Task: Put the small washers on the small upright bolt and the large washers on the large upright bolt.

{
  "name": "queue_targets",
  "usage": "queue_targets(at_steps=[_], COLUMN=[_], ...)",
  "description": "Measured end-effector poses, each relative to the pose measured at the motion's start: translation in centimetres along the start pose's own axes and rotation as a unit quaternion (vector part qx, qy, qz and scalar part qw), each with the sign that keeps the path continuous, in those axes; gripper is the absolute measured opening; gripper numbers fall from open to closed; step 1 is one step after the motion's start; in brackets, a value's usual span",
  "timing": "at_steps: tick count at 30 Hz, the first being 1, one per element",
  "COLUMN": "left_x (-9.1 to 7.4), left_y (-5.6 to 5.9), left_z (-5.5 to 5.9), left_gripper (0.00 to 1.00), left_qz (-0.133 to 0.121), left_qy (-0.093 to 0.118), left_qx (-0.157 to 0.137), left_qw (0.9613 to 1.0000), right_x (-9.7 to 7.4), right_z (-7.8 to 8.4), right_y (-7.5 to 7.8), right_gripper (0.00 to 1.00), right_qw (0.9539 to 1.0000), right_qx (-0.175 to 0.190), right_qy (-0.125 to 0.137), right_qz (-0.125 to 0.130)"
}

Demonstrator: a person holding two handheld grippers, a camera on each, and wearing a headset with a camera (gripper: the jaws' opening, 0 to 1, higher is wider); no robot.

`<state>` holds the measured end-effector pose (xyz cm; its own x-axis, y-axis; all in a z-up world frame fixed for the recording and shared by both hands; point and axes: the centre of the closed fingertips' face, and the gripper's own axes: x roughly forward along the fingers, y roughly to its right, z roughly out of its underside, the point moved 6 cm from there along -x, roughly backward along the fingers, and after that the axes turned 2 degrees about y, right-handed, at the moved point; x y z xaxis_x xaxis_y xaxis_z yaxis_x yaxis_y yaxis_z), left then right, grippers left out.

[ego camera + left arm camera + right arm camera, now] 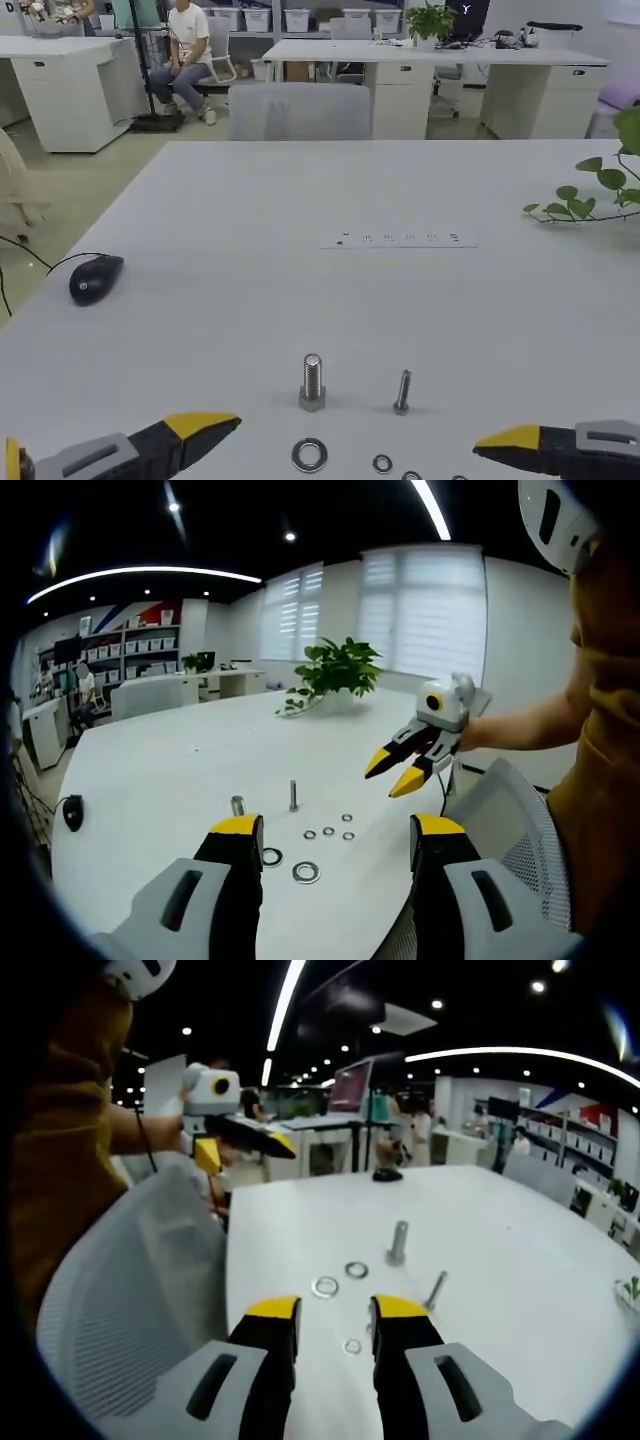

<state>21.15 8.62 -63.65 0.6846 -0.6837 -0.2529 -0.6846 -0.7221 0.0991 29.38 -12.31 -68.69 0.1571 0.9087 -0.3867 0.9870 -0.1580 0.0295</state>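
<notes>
The left gripper (338, 832) held its fingers wide apart and empty, with a large washer (306, 872) ahead between them. The right gripper (335, 1312) had its fingers slightly apart, also empty.

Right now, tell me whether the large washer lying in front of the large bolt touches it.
Apart. The head view shows a strip of bare table between the large washer and the base of the large bolt.

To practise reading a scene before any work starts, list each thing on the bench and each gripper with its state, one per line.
Large bolt: upright, no washer on it.
Small bolt: upright, no washer on it.
Large washers: loose, flat on the table.
Small washers: loose, flat on the table.
Left gripper: open, holding nothing.
Right gripper: open, holding nothing.
</notes>
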Motion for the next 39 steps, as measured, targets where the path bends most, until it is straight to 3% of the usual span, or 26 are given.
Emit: queue_targets(at_steps=[11,15,20,25,31,34,39], left_x=[0.2,-0.1,0.2,0.7,0.9,0.8,0.7], left_y=[-0.6,-1.8,-1.7,-1.8,-1.8,-2.2,-2.6], left_z=[0.9,1.6,1.5,2.2,3.0,3.7,4.0], left_gripper=[0.58,0.58,0.58,0.58,0.57,0.57,0.57], left_qz=[-0.018,-0.051,-0.063,-0.094,-0.094,-0.107,-0.109], left_qy=[-0.008,-0.021,-0.021,-0.048,-0.049,-0.057,-0.049], left_qx=[-0.015,-0.016,-0.011,0.002,-0.014,-0.025,-0.034], left_qw=[0.9997,0.9984,0.9977,0.9944,0.9942,0.9922,0.9922], right_x=[0.5,0.7,0.9,1.6,2.1,2.5,3.3], right_z=[0.7,1.0,1.3,2.2,3.5,4.0,4.1], right_y=[0.6,0.9,1.2,1.1,1.2,1.4,1.7], right_gripper=[0.3,0.3,0.3,0.3,0.3,0.3,0.29], right_qw=[0.9999,0.9997,0.9997,0.9992,0.9971,0.9959,0.9953], right_qx=[0.002,0.002,0.004,0.003,0.003,0.005,0.003], right_qy=[-0.011,-0.016,-0.015,-0.032,-0.065,-0.08,-0.084], right_qz=[-0.013,-0.016,-0.017,-0.026,-0.038,-0.041,-0.049])
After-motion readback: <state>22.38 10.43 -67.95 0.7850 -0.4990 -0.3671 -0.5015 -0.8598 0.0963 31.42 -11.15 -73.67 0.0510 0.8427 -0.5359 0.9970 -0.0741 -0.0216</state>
